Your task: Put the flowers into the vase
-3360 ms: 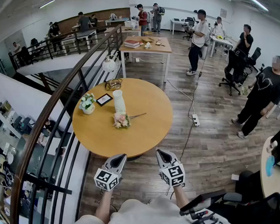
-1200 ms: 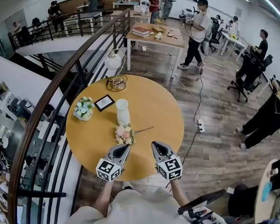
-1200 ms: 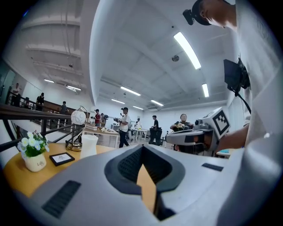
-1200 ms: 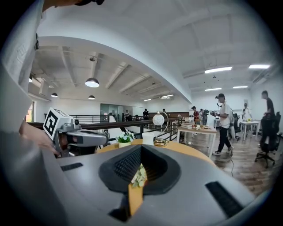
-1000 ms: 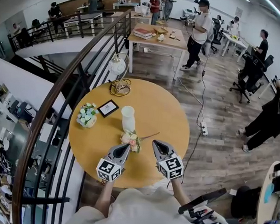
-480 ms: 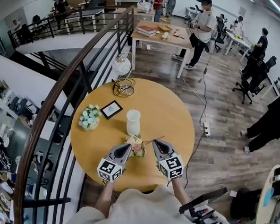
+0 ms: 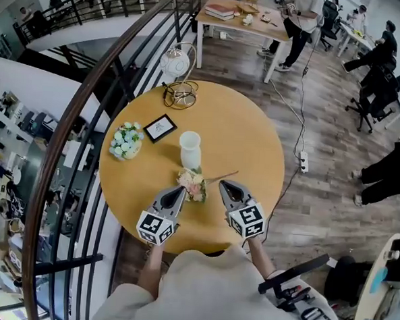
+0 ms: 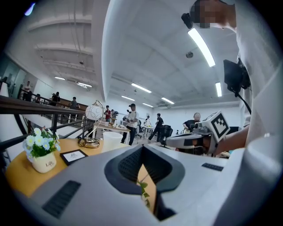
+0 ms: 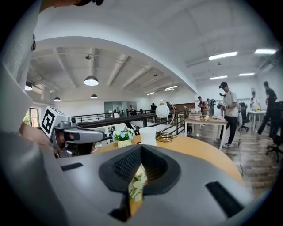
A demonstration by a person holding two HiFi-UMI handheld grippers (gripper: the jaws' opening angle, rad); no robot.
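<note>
As left gripper and right gripper flank the flowers, both closed and empty, the flowers lie just near of the vase. Reaching step; next, the right gripper likely must open around the stem.

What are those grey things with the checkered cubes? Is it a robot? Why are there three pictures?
No robot: a person holds a grabber tool in each hand, the left gripper and the right gripper. One picture comes from a camera on the person's head, looking down; the other two ride on the grippers. On the round table lie the flowers, near a white vase, a small flower pot, a picture frame and a white ball on a wire stand. Both grippers are shut and hold nothing.
</note>
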